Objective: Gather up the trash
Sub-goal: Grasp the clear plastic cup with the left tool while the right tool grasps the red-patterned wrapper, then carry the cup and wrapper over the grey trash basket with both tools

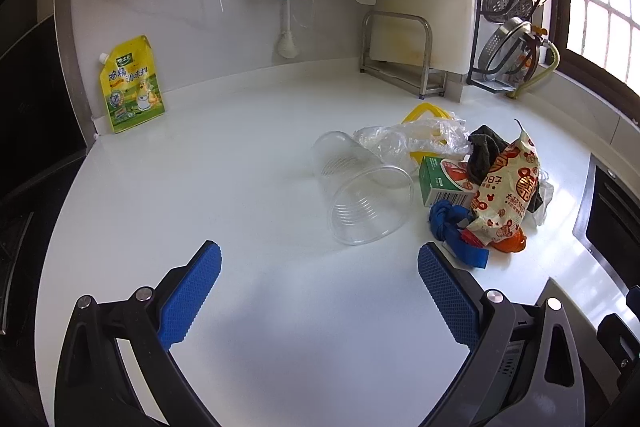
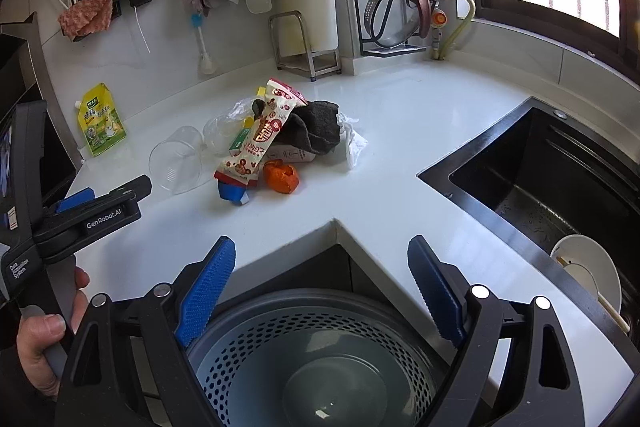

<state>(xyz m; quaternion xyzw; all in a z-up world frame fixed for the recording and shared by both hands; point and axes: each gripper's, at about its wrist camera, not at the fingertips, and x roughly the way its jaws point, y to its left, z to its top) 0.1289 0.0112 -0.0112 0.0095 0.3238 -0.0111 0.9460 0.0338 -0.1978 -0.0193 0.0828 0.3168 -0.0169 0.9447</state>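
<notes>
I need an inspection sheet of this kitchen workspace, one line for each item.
Surface: white countertop, bare near the grippers.
Job's things: clear cups, snack wrapper, green carton, orange peel, plastic bag, piled together.
Clutter: yellow pouch against the wall.
Grippers: left gripper and right gripper open, empty.
Cables: nothing seen.
Surroundings: sink, perforated bin below the counter.

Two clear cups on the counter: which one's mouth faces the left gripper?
The nearer clear cup, lying on its side with its open rim toward the left gripper. The farther cup lies behind it, against the crumpled plastic wrap.
</notes>
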